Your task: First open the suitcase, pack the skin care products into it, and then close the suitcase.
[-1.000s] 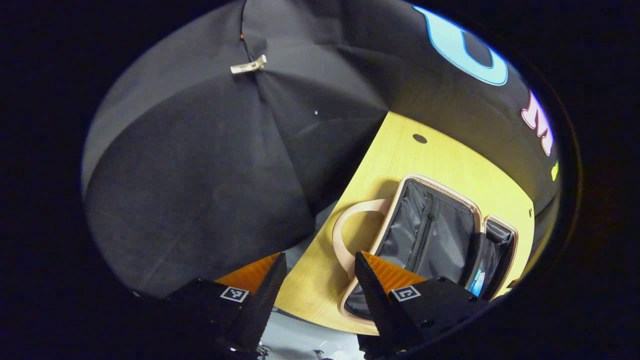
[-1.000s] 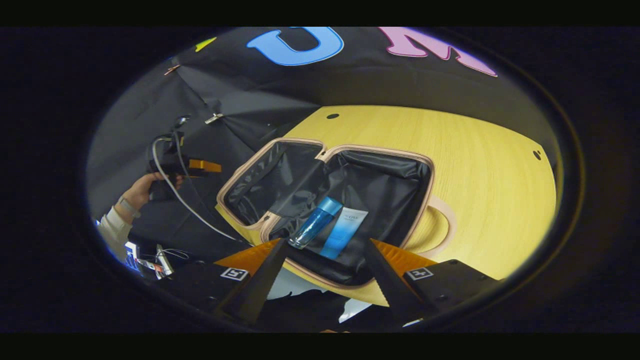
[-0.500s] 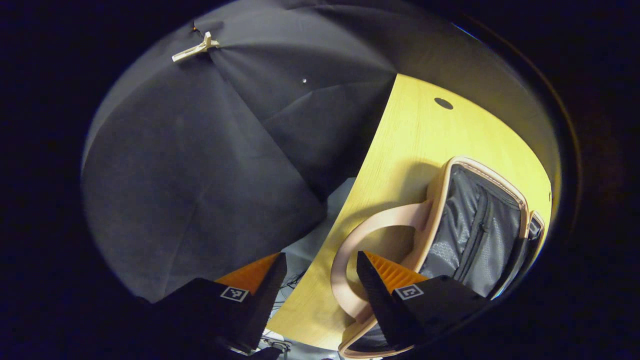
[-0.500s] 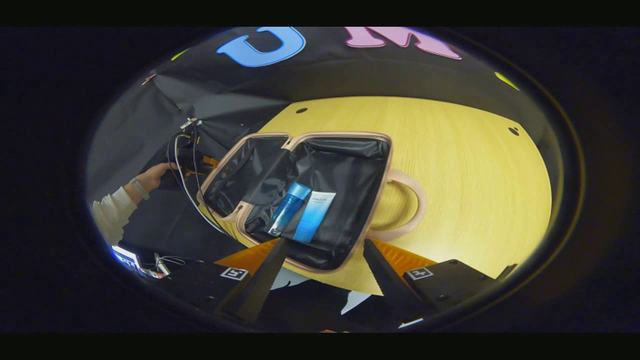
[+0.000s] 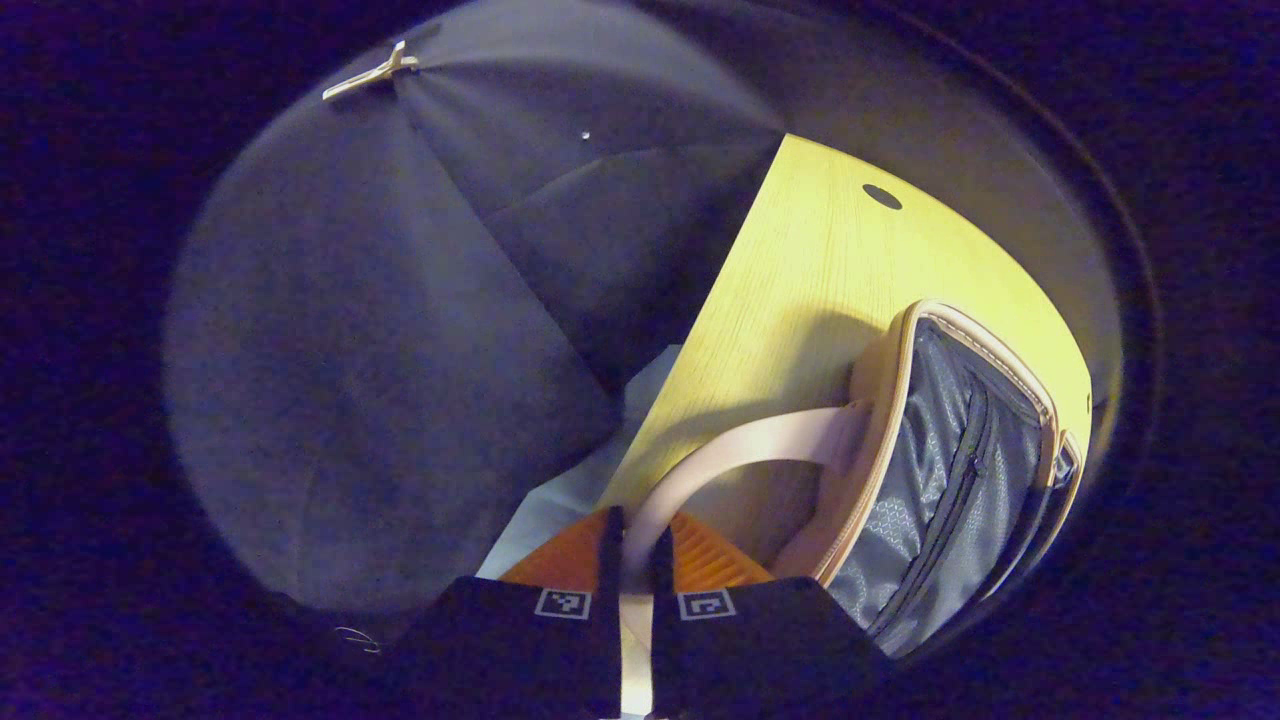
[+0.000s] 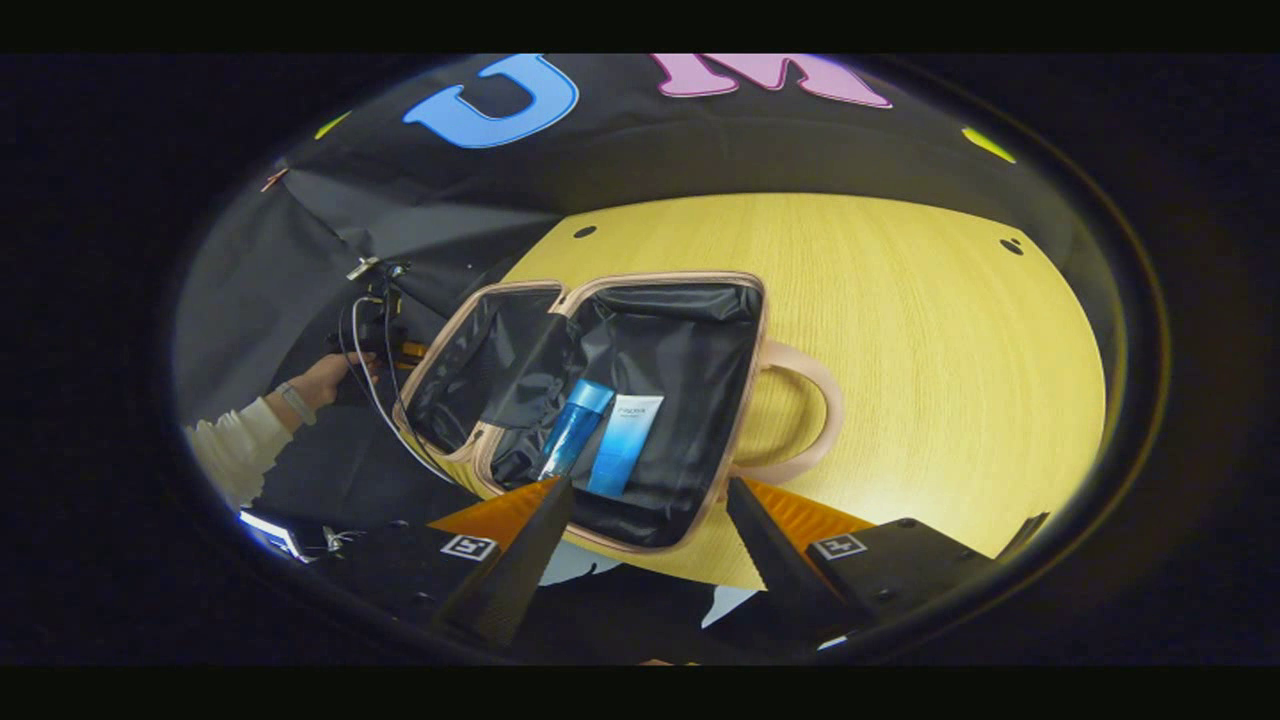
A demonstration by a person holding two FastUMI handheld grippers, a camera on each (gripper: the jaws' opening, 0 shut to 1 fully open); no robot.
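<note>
The pink suitcase (image 6: 660, 278) lies open flat on the yellow table (image 6: 900, 330). A blue bottle (image 6: 570, 425) and a light-blue tube (image 6: 622, 445) lie side by side in its right half. My right gripper (image 6: 648, 485) is open, holding nothing, just short of the table's near edge in front of that half. In the left gripper view the grey-lined lid half (image 5: 940, 480) sits at the right, its pink handle (image 5: 740, 450) arching toward me. My left gripper (image 5: 633, 520) is shut on that handle. Far left in the right gripper view are the left gripper (image 6: 385, 340) and the hand (image 6: 325, 375) holding it.
The second pink handle (image 6: 815, 400) lies flat on the table right of the case. Small dark holes (image 5: 882, 196) mark the tabletop. A pale clip (image 5: 370, 72) pins the black cloth wall. A lit screen (image 6: 270, 530) sits low beyond the table's left edge.
My left gripper moved in on the lid's handle and shut on it; it was open before. The right gripper drifted slightly, staying open.
</note>
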